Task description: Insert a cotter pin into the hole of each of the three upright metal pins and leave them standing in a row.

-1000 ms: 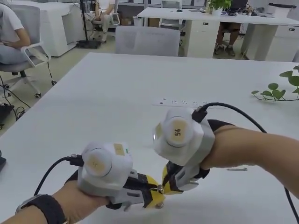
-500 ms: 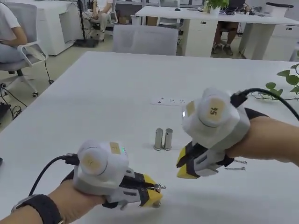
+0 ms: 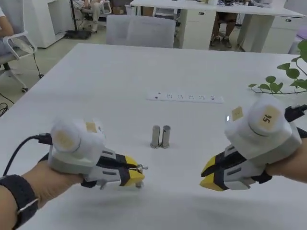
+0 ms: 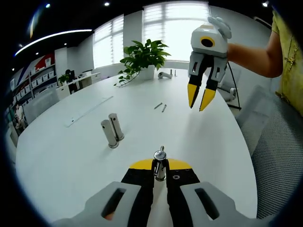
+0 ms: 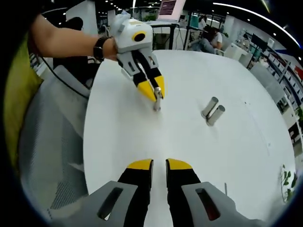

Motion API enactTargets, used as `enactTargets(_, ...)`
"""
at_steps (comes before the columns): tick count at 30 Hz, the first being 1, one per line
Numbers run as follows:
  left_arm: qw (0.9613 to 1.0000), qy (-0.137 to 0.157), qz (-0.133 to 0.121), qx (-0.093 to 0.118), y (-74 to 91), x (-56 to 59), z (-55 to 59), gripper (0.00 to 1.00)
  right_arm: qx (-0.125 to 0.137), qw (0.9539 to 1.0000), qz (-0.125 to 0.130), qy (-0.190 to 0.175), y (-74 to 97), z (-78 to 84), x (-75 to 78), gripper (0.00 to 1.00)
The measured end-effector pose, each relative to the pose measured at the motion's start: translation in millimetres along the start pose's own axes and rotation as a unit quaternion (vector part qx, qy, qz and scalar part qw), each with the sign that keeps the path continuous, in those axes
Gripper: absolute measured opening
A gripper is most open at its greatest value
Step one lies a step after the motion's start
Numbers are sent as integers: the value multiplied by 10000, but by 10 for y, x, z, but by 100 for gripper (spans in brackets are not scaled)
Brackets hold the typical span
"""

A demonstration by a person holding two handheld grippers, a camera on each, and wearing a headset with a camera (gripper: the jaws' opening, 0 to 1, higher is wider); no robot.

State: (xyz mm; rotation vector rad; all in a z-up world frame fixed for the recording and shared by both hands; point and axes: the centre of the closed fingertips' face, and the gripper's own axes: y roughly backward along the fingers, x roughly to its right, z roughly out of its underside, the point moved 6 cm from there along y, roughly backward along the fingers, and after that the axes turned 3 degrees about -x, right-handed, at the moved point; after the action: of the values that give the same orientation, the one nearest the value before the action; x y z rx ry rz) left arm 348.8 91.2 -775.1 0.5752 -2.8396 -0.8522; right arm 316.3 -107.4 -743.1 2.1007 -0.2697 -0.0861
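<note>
Two plain metal pins (image 3: 160,136) stand upright side by side mid-table, also seen as the pair of pins (image 4: 112,130) in the left gripper view. My left gripper (image 3: 136,176) is shut on a third metal pin (image 3: 139,168), held upright just above the table; a thin cotter pin crosses its top (image 4: 161,154). My right gripper (image 3: 209,181) hovers off to the right, jaws a little apart, nothing between them. From the right gripper view, the left gripper (image 5: 154,90) and its pin (image 5: 156,103) sit left of the upright pair (image 5: 212,111).
Loose cotter pins (image 4: 161,107) lie on the white table (image 3: 120,86) beyond the upright pair. A white power strip (image 3: 184,97) lies farther back. A potted plant (image 3: 283,79) reaches in at the right edge. Chairs and desks stand behind the table.
My right gripper has pulled away from the left one and moved right, uncovering the two upright pins. The left gripper has kept its hold on the third pin and shifted slightly left.
</note>
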Motion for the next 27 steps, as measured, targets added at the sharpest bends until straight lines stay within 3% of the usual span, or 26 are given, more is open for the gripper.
enactTargets(10, 9999, -47, -115, 23, 105, -710, -107, 6, 293, 9989, 56, -375, 42, 48, -4, 12)
enactTargets(16, 9999, -92, -128, 22, 67, -1031, -103, 6, 344, 9978, 105, -563, 30, 100, -23, 12)
enactTargets(22, 9999, -105, -33, -64, -13, -1208, -35, 6, 279, 9970, 98, -715, -18, 170, -44, 12)
enactTargets(27, 9999, -44, -3, -132, -33, -1289, 65, 6, 265, 9966, 126, -769, -28, 175, -41, 12)
